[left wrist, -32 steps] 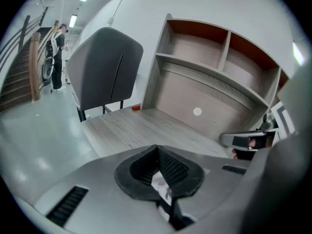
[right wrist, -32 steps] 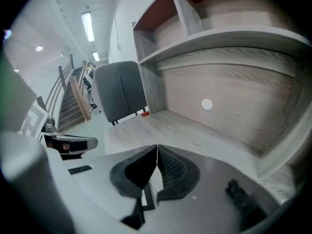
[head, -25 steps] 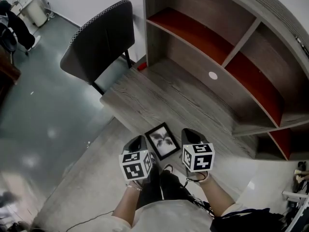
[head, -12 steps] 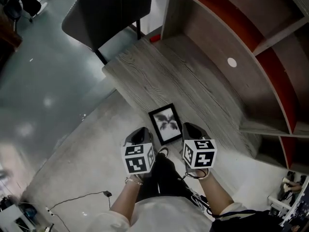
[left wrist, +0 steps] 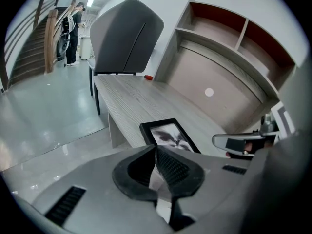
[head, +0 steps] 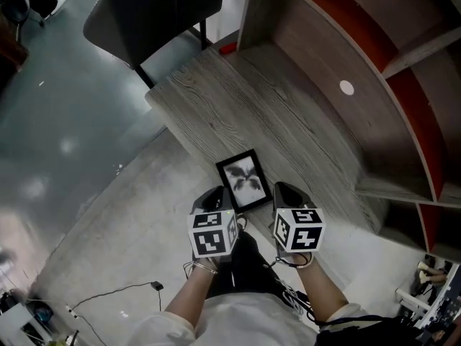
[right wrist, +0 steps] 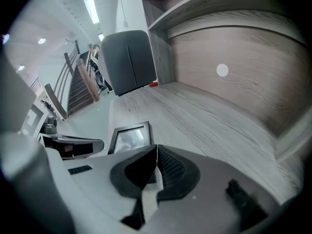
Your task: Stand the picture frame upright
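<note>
A black picture frame with a dark leaf print lies flat on the grey wooden desk, close to its near edge. The frame shows just beyond the left jaws and the frame sits left of the right jaws. My left gripper hovers at the frame's near left corner, shut and holding nothing. My right gripper hangs at the frame's near right side, also shut and empty. Neither touches the frame as far as I can see.
A dark chair stands at the desk's far left end. A shelf unit with red inner panels rises behind the desk. A white round cap sits in the back panel. A cable lies on the floor.
Both grippers have come down and forward toward the frame's near edge. The left one closed in on the frame's corner. The frame has not moved on the desk.
</note>
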`<state>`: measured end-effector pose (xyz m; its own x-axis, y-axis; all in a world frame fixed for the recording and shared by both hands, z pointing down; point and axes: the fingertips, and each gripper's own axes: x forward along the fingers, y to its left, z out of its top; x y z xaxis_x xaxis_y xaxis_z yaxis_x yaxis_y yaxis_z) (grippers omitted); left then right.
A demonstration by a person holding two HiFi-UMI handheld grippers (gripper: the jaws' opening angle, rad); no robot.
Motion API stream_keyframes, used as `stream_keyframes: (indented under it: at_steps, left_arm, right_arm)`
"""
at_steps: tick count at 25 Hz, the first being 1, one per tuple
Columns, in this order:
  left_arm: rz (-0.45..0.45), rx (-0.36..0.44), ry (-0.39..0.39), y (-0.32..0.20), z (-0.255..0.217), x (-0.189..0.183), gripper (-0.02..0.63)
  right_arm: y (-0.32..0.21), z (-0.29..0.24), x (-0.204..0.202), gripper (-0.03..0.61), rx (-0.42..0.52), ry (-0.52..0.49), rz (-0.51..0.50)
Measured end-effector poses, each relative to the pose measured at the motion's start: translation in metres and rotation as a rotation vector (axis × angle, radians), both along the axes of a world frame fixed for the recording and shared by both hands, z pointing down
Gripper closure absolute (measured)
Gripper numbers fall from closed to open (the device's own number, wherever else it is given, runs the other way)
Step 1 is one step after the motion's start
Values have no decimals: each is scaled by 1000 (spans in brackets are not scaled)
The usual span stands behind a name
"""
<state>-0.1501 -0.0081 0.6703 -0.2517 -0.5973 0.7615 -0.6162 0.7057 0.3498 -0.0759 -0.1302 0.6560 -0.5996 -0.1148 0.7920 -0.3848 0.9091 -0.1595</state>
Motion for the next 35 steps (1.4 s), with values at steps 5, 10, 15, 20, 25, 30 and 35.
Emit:
stream_keyframes:
  at_steps: [5, 10, 15, 20, 25, 30, 35]
  left_arm:
    - [-5, -8, 16, -7, 5, 3, 598]
    - [-15, -25, 25, -10, 7, 2, 528]
    - [-24, -29, 50, -14, 10, 3, 490]
    - [-35, -49, 54, -17, 13, 2, 482]
    - [-52, -102, 76, -12, 24, 2, 480]
    - [-56, -108, 86, -14, 26, 2, 479]
    - [-61, -120, 99, -19, 27, 1, 479]
  right_arm:
    - [-9, 6, 10, 546, -6, 12, 23]
    - [-15, 11, 17, 546, -13, 25, 35]
    - [-22, 12, 19, 546, -17, 24, 45]
    - [-27, 16, 22, 546, -18, 32, 50]
    - [-32, 21, 24, 546, -18, 41, 50]
    - [-36, 25, 22, 546, -23, 45, 50]
    - [-37, 28, 22, 546, -32, 45, 49]
